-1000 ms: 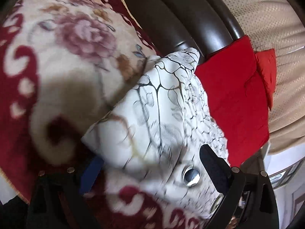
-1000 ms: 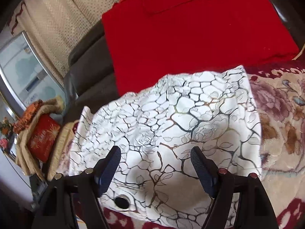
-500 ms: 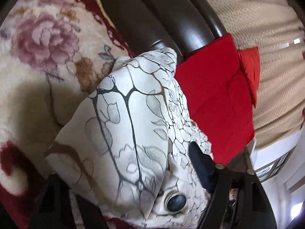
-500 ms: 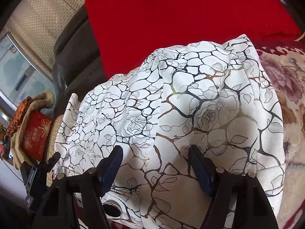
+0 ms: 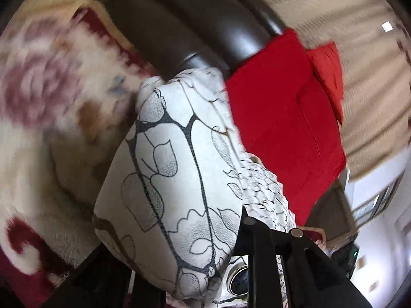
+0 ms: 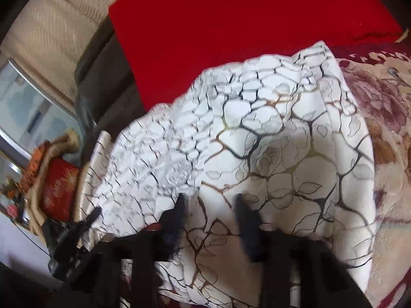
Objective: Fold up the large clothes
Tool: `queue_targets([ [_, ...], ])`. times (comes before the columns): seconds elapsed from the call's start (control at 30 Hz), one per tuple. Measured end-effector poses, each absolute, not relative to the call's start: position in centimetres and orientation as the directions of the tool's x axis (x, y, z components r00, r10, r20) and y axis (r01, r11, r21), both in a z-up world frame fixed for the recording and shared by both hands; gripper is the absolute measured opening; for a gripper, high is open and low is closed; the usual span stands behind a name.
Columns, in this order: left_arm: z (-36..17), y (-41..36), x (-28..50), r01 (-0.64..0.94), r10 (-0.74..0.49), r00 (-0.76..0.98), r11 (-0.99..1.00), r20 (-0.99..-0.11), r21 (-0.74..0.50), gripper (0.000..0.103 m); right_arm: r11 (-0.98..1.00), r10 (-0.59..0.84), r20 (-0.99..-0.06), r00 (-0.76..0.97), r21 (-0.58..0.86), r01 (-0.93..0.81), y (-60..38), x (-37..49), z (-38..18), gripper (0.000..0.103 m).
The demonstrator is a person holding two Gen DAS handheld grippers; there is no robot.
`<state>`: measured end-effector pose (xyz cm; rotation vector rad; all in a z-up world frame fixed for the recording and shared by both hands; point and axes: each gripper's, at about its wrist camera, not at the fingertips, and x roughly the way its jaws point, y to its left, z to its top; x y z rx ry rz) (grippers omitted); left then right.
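Note:
A white cloth (image 5: 174, 179) printed with black veins and leaves lies over a floral blanket on a sofa. In the left wrist view a thick bunch of it bulges up between the jaws of my left gripper (image 5: 174, 246). The jaws are closing and pinch the bunch, which is lifted off the blanket. It hides the left finger. A metal eyelet (image 5: 239, 279) shows just below. In the right wrist view the cloth (image 6: 282, 128) spreads wide. My right gripper (image 6: 213, 213) rests on its near part, its jaws closing with a strip of cloth between the blurred fingers.
A red cloth (image 6: 231, 25) lies behind the white one, against the dark sofa back (image 5: 192, 25). The floral blanket (image 6: 385, 102) covers the seat to the right. A beige curtain (image 5: 359, 51) hangs behind. A red box (image 6: 56, 187) sits off the sofa's left end.
The left jaws have come together on a bunch of the white cloth and lifted it towards the camera. The right jaws have narrowed to about half their former gap over the cloth.

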<state>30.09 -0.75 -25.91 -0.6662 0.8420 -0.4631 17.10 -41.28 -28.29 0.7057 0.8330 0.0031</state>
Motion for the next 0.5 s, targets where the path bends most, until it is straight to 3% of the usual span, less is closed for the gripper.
queue_targets([
  [0.1, -22.2, -3.0, 29.7, 0.201, -0.614, 0.596, 0.738, -0.517, -0.644, 0.019, 0.759, 0.230, -0.696, 0.681, 0.566, 0.322, -43.4, 17.2, -28.6, 0.037],
  [0.17, -19.3, -5.5, 29.1, 0.275, -0.615, 0.593, 0.761, -0.519, -0.588, 0.018, 0.708, 0.313, -0.740, 0.595, 0.600, 0.373, -44.8, 18.1, -31.2, 0.028],
  [0.33, -13.9, -14.6, 26.3, 0.488, -0.634, 0.538, 0.772, -0.555, -0.407, 0.017, 0.481, 0.495, -0.606, 0.622, 0.788, 0.385, -49.0, 16.8, -32.3, 0.025],
  [0.5, -13.4, -25.0, 22.9, 0.656, -0.665, 0.416, 0.692, -0.621, -0.302, 0.017, 0.380, 0.516, -0.510, 0.689, 0.856, 0.349, -52.3, 14.9, -32.0, 0.028],
])
